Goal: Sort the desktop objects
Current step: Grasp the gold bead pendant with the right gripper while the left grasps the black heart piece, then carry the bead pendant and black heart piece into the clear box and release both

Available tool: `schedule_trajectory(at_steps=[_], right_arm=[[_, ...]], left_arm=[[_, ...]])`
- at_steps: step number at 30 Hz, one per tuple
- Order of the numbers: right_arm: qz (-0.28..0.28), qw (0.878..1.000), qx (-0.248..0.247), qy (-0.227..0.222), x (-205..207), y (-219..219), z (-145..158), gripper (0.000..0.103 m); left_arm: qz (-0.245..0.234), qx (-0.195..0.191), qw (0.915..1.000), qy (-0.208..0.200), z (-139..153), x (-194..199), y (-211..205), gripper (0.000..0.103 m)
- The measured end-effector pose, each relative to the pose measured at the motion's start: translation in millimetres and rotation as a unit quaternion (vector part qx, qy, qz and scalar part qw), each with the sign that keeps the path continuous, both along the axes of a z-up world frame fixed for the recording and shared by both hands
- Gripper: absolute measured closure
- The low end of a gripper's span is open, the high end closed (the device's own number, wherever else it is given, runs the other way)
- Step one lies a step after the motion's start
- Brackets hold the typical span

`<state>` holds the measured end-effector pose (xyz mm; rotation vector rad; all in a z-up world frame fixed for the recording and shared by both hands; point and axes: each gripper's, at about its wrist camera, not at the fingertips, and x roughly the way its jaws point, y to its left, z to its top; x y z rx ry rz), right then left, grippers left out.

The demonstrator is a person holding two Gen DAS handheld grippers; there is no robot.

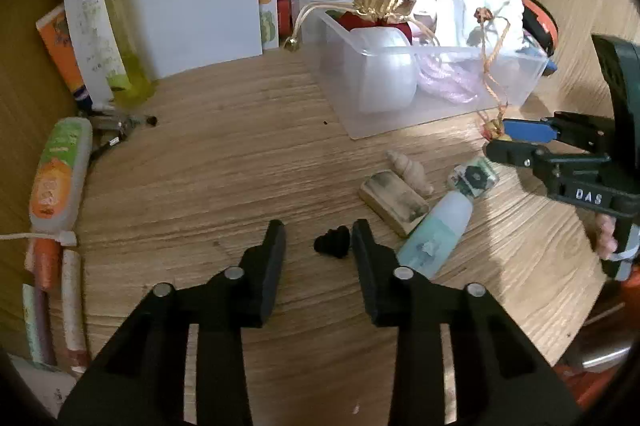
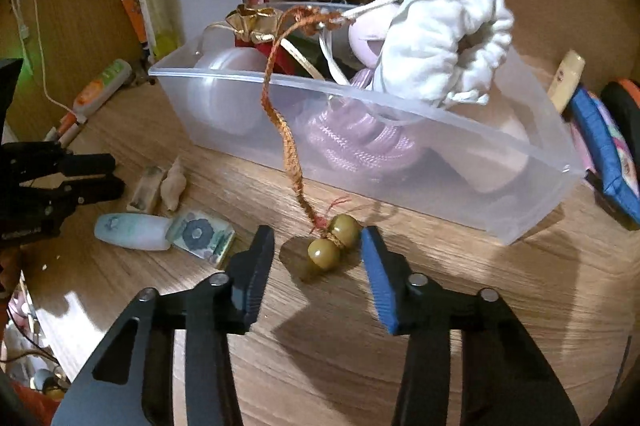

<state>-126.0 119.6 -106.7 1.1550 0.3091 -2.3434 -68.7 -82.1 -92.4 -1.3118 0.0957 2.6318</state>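
A clear plastic bin (image 1: 516,94) (image 2: 532,202) holds a white pouch (image 2: 444,38), purple cord (image 2: 356,142), a round white case (image 1: 386,74) and a gold-topped red pouch (image 1: 380,6). An orange cord (image 2: 286,142) hangs over its front wall, ending in two olive beads (image 2: 334,240) on the desk. My right gripper (image 2: 318,246) (image 1: 500,142) is open around the beads. My left gripper (image 1: 318,238) is open around a small black object (image 1: 333,244). Nearby lie a pale green bottle (image 1: 438,230) (image 2: 132,230), a patterned block (image 1: 394,202), a shell (image 1: 410,170) and a flower-print piece (image 2: 200,234).
Papers (image 1: 192,6), tubes (image 1: 96,26) and an orange-green tube (image 1: 60,174) line the left side. Sticks (image 1: 72,306) lie at the left desk edge. A blue pouch (image 2: 608,150) and a wooden piece (image 2: 564,74) sit right of the bin.
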Motion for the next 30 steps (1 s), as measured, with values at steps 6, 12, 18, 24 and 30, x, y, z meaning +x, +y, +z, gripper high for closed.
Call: schedule_trajectory(at_steps=[6,12,18,24,30], right_arm=[[0.004,1.000,0.008,0.006,0.7,0.1,-0.2,0.073],[0.000,1.000,0.003,0.005,-0.4,4.1,-0.9,0.084],[-0.009,1.000,-0.025,-0.005,0.7,18.0,0.6,0.088],[-0.021,0.998,-0.055,0.004,7.2,36.8,11.8,0.088],[-0.040,0.995,-0.088,0.038,15.8,61.4,39.5,0.088]], left_arm=[[0.001,-0.014,0.9999,0.007,0.0,3.3,3.9,0.081],[0.002,-0.012,0.9999,0.010,1.4,1.8,3.3,0.087],[0.014,0.009,0.9995,0.025,13.0,6.0,-6.0,0.089],[0.027,0.017,0.9985,0.046,29.7,14.1,-7.9,0.089],[0.031,0.044,0.9960,0.071,50.9,14.9,-5.4,0.089]])
